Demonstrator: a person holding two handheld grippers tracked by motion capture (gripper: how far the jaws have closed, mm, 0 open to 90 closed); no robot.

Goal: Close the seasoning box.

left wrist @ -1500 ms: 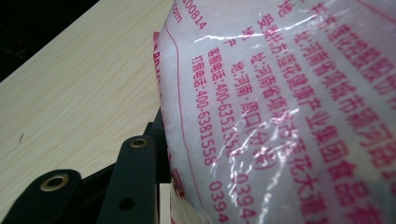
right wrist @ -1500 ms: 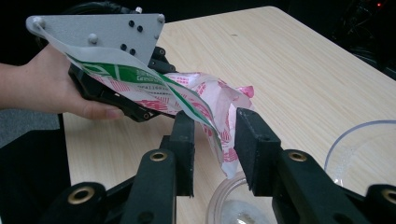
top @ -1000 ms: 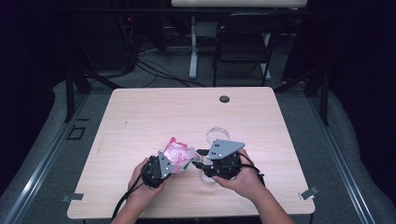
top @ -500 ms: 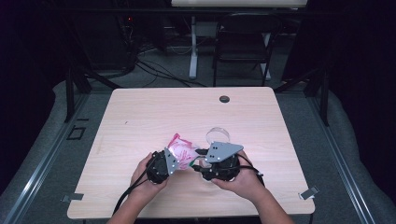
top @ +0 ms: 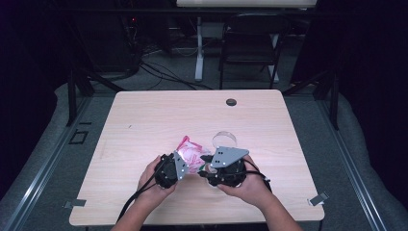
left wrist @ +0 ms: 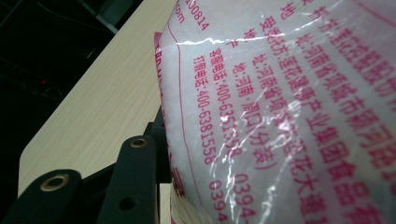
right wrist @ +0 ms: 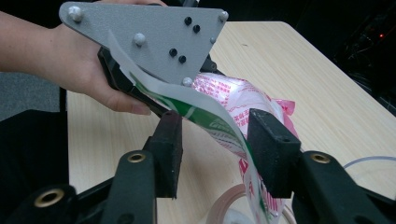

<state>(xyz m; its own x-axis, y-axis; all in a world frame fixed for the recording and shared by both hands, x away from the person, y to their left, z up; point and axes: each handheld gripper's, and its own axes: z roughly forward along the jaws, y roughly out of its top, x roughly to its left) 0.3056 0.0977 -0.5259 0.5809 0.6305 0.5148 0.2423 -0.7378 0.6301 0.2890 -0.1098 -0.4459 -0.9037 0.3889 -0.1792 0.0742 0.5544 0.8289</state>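
Right gripper (right wrist: 215, 154): jaws recently opened wider, then partly closed again, now straddling the torn top strip of the printed plastic pouch (right wrist: 233, 107) without pressing it; grip not yet made. Left gripper (top: 169, 169): clamped on the pouch's opposite side, jaw opening unchanged, pouch face hard against its camera. Pouch raised just above the worktop (top: 144, 120), between both grippers, near the 6 o'clock edge. Clear round container (top: 224, 140) at 1 o'clock of the pouch. Likely stage: re-gripping the strip before tearing or pouring.
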